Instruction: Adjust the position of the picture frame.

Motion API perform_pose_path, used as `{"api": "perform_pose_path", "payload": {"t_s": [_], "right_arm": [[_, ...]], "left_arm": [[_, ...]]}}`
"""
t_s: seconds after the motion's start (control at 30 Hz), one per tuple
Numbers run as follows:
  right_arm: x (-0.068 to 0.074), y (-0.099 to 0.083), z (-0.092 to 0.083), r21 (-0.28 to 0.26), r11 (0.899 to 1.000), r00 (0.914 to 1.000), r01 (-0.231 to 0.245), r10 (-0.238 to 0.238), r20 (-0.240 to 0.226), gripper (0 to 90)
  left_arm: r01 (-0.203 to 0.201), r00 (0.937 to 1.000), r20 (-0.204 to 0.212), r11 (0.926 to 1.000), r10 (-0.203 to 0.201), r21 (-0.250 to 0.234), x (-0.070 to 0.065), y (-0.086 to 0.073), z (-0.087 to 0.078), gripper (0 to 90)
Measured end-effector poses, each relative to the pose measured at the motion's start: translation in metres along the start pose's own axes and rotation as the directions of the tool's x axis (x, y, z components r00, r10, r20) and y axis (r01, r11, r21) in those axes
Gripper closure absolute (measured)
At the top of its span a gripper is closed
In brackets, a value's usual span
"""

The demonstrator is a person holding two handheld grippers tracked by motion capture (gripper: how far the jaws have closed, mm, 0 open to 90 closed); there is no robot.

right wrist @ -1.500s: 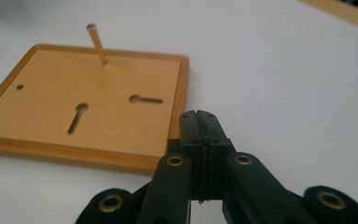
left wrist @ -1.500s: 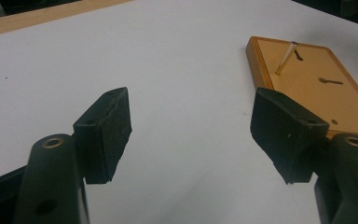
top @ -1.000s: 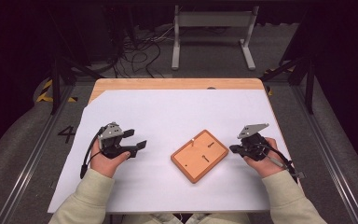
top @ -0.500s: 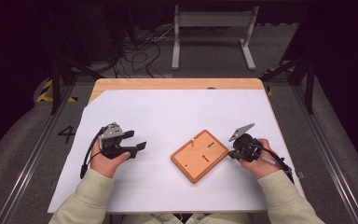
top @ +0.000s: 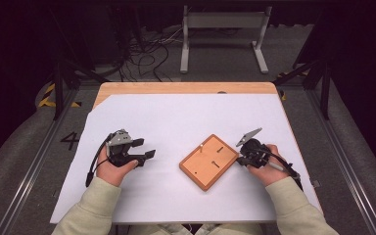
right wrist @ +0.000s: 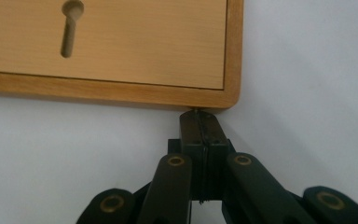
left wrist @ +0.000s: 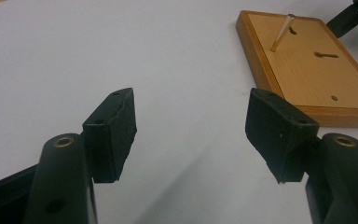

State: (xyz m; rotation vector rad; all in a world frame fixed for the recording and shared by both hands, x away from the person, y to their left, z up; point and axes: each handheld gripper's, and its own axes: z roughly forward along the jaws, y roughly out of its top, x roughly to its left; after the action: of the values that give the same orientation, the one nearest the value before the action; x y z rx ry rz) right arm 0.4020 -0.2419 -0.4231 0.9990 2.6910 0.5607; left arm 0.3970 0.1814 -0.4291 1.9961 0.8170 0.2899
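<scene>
Right claw clenched empty, tips against the wooden board's corner near the table's right edge; left claw released, just narrowing. I'd risk skidding the board, toppling its peg.

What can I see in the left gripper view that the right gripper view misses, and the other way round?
The left gripper view shows the left gripper with its jaws wide apart and nothing between them, plus a thin peg leaning from the wooden board. The right gripper view shows the right gripper with its jaws shut together, tips right at the board's rim near a corner, and a keyhole-shaped slot up close. Both share the board and the white table cover.
</scene>
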Motion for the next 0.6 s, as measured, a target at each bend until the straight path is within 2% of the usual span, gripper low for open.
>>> {"api": "perform_pose_path", "payload": {"t_s": [0.33, 0.43, 0.6], "right_arm": [[-0.011, 0.021, 0.014, -0.030, 0.999, 0.9995, -0.026, 0.026, 0.014, 90.0], [-0.014, 0.029, 0.020, -0.043, 0.999, 0.9989, -0.033, 0.035, 0.032, 90.0], [-0.017, 0.044, 0.029, -0.064, 0.998, 0.9989, -0.022, 0.025, 0.039, 90.0]], "left_arm": [[0.003, 1.0000, 0.007, 0.9999, -0.004, 0.012, 0.001, -0.001, 0.002, 33.6], [0.004, 1.0000, 0.006, 0.9999, -0.004, 0.012, 0.001, -0.001, 0.003, 33.0], [0.006, 1.0000, 0.007, 0.9999, -0.006, 0.016, 0.001, -0.001, 0.003, 32.8]]}}
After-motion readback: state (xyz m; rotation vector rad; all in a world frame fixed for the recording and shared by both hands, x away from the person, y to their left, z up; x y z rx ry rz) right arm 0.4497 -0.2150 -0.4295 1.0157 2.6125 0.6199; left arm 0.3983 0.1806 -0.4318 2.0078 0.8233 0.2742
